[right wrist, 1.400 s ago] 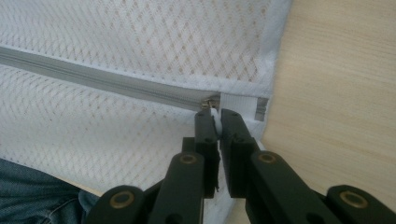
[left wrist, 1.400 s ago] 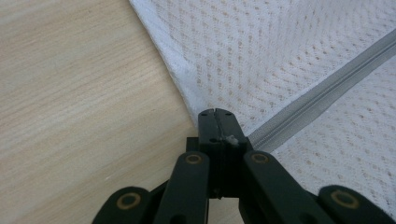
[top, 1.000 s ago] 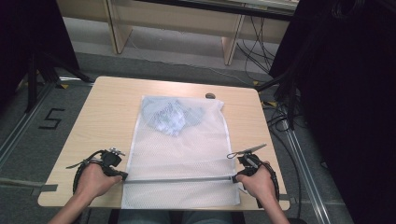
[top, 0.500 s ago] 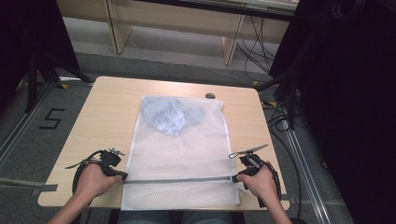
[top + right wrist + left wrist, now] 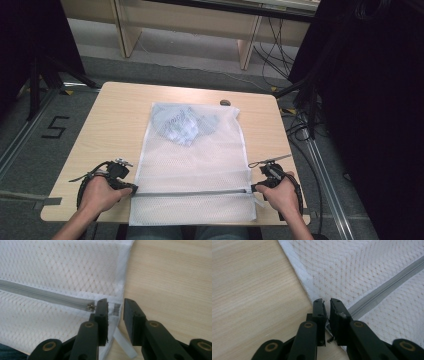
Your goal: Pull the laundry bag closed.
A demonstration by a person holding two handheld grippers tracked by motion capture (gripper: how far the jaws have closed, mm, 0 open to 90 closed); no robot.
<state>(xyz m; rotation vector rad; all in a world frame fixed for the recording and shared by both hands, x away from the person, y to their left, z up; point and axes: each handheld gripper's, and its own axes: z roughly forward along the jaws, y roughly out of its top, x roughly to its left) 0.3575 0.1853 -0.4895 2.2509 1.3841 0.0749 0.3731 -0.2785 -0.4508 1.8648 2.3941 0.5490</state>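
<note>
- Room: grey carpeted floor, black drapes at the left and right edges of the high view, pale wooden furniture legs along the top. A "5" marked on the floor [image 5: 54, 127] at middle left.
- Surface: light wood bench [image 5: 115, 115], centre of the high view.
- White mesh laundry bag [image 5: 200, 165] lies flat on the bench, long axis running from the centre down to the bottom edge, its lower end reaching the bench's near edge.
- Inside the bag, at its upper end: bunched pale blue-grey cloth [image 5: 182, 122], seen through the mesh.
- Grey zipper [image 5: 192, 193] runs straight across the bag near its lower end, from left hem to right hem. It looks closed along the whole length in view.
- Zipper slider [image 5: 91, 307], metal, sits at the right end of the zipper, touching the left jaw in the right gripper view.
- Left gripper [image 5: 131, 189], lower left, held in the person's left hand [image 5: 102, 195]. Tips at the bag's left hem where the zipper ends. Jaws have just been opening; narrow gap, pads not pressing; the hem lies under the tips, no grip.
- Right gripper [image 5: 254, 188], lower right, in the right hand [image 5: 280, 195]. Jaws have just been opening; wider gap. Zipper end tab sits in the gap, not pinched.
- A white ribbon tail [image 5: 125, 345] trails from the bag's corner below the right jaws.
- Small dark object [image 5: 225, 103] on the bench just beyond the bag's upper right corner; too small to identify.
</note>
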